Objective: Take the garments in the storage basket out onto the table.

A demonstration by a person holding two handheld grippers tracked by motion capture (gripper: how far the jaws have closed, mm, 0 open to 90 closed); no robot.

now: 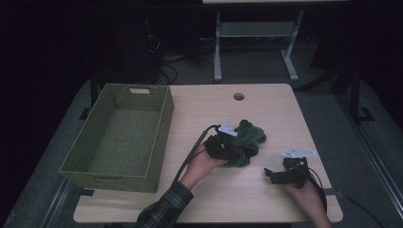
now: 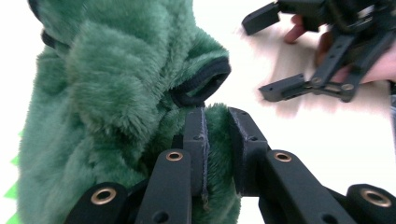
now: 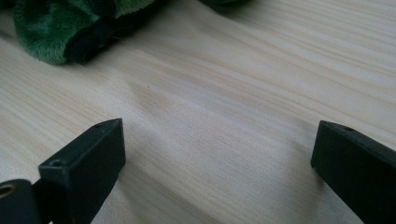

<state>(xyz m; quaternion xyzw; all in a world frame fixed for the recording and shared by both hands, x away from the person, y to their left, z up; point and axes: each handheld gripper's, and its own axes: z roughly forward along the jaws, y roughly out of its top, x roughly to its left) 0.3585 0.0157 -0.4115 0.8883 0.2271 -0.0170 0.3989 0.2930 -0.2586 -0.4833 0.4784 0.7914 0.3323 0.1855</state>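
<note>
Now left gripper (image 2: 216, 140) on green plush garment (image 2: 116, 88)

Left tool (image 2: 217, 140): black linked jaws, brass-coloured pivot bushings, grey pad liners, grey three-cornered plate on top, black cable trailing. Right tool (image 1: 274, 175): same black build, same grey plate. Left sleeve (image 1: 164, 209): dark green plaid.

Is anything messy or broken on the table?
Nothing looks broken or spilled. The fuzzy green garment lies in a crumpled heap on the table, not in the basket beside it. The left gripper pinches a fold of it; the right gripper waits open nearby.
</note>
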